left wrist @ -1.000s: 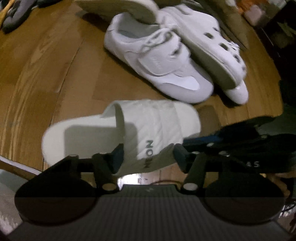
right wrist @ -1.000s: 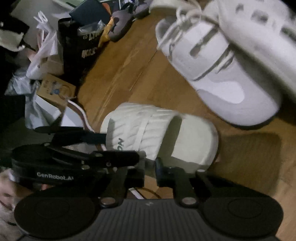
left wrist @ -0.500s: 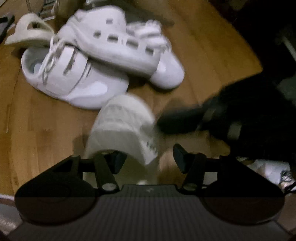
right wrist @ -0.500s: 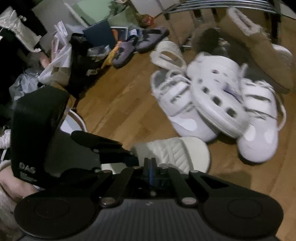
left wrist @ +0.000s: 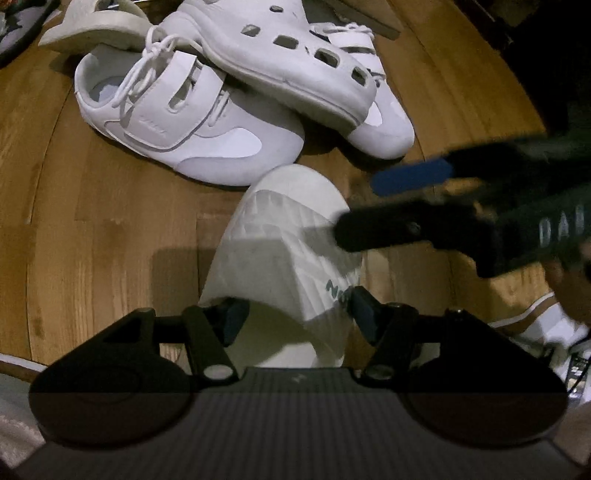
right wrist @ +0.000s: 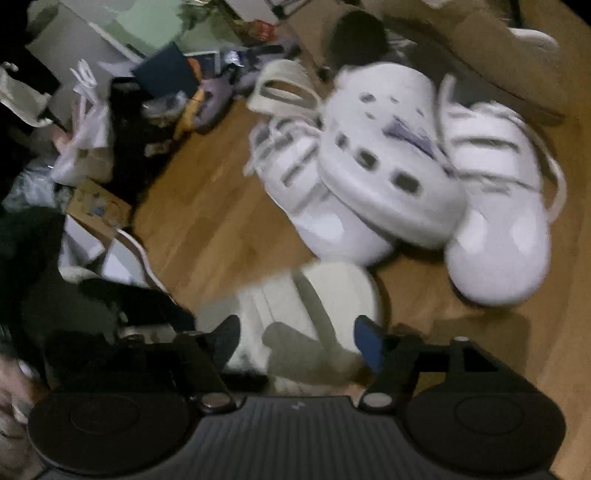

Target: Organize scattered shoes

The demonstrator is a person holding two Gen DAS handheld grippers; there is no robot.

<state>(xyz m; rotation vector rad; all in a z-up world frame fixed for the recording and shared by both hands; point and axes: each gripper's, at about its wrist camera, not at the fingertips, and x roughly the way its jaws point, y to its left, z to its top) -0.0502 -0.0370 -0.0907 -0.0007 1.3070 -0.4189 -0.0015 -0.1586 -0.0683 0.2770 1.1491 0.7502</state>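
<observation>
A white quilted slide [left wrist: 288,236] lies toe-away on the wooden floor [left wrist: 103,229], just short of the shoe pile. My left gripper [left wrist: 297,315] straddles its strap; both pads still touch the strap's sides while the jaws are opening. In the right wrist view the slide [right wrist: 321,295] sits between and just beyond the fingers of my right gripper [right wrist: 297,339]. Those jaws are opening wide and grip nothing. From the left wrist view, the right gripper [left wrist: 388,203] reaches in from the right, its lower finger over the strap's edge.
Two white strap sneakers [left wrist: 184,122] lie ahead with a white perforated clog [left wrist: 280,62] on top. A cream sandal [left wrist: 92,22] lies behind them and a tan fuzzy shoe [right wrist: 498,55] at the back right. Bags, boxes and grey shoes [right wrist: 210,103] crowd the left side.
The slide has swung from lying crosswise to pointing its toe at the pile. My right gripper went from shut to wide open and drew back a little.
</observation>
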